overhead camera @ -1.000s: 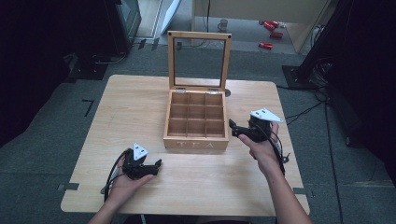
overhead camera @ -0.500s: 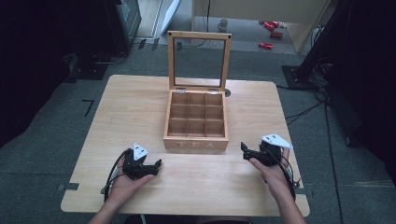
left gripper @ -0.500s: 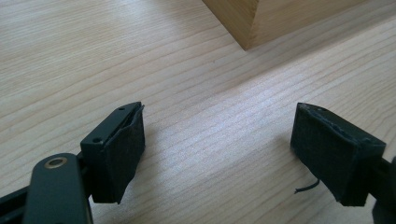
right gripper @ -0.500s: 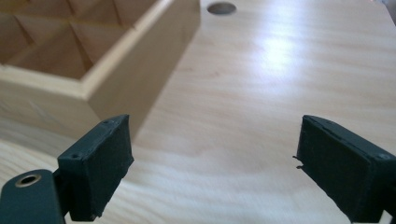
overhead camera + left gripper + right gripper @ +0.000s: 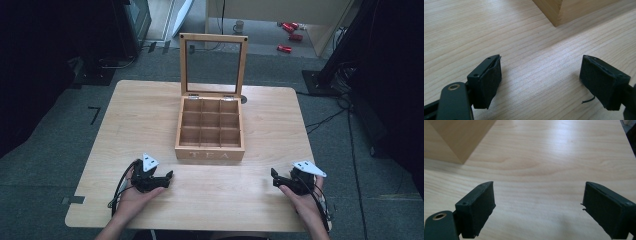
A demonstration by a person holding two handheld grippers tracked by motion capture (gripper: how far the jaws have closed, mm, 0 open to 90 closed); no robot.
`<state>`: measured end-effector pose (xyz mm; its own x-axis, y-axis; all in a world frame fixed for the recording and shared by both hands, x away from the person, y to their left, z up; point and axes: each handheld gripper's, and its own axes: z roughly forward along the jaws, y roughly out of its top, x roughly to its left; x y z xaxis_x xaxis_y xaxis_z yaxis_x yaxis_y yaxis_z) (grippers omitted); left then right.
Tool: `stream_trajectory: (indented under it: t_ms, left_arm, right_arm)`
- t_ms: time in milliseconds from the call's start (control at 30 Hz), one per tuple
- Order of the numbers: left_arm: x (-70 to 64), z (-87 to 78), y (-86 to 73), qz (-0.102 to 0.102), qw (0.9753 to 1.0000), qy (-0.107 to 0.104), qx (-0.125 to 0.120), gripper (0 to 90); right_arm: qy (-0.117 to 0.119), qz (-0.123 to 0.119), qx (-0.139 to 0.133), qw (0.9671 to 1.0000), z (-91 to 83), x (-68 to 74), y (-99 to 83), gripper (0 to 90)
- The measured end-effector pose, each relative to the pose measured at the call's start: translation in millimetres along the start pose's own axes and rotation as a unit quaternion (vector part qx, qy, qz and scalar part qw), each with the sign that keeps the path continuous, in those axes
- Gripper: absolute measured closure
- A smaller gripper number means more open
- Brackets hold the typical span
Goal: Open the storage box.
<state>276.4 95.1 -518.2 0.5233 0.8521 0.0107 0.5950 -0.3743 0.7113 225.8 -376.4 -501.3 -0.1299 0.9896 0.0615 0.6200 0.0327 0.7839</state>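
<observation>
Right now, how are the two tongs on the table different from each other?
The left tongs sit nearer the tea box than the right tongs do. The left tongs point right, toward the middle; the right tongs point left. Both are wide open, hold nothing, and rest low on the wooden table in a hand.

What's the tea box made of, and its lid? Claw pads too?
Tea box: light wood by its visible grain, matte, "TEA" on the front. Lid: same wood frame around a clear pane, glass or acrylic, can't tell. Left claw pads: black, fuzzy, matte, likely foam or felt.
</observation>
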Motion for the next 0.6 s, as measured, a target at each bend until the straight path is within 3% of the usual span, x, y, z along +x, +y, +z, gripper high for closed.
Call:
stream_trajectory:
  t_ms: [400, 600]
  left_arm:
    - [0.1, 0.0, 0.0, 0.001, 1.0000, 0.000, 0.000, 18.2]
    - [0.1, 0.0, 0.0, 0.000, 1.0000, 0.000, 0.000, 18.2]
  right_arm:
    - [-0.032, -0.001, 0.033, 0.9990, -16.4, -17.3, -25.7, 9.5]
    - [-0.046, -0.017, 0.053, 0.9974, -16.0, -19.9, -38.3, 5.5]
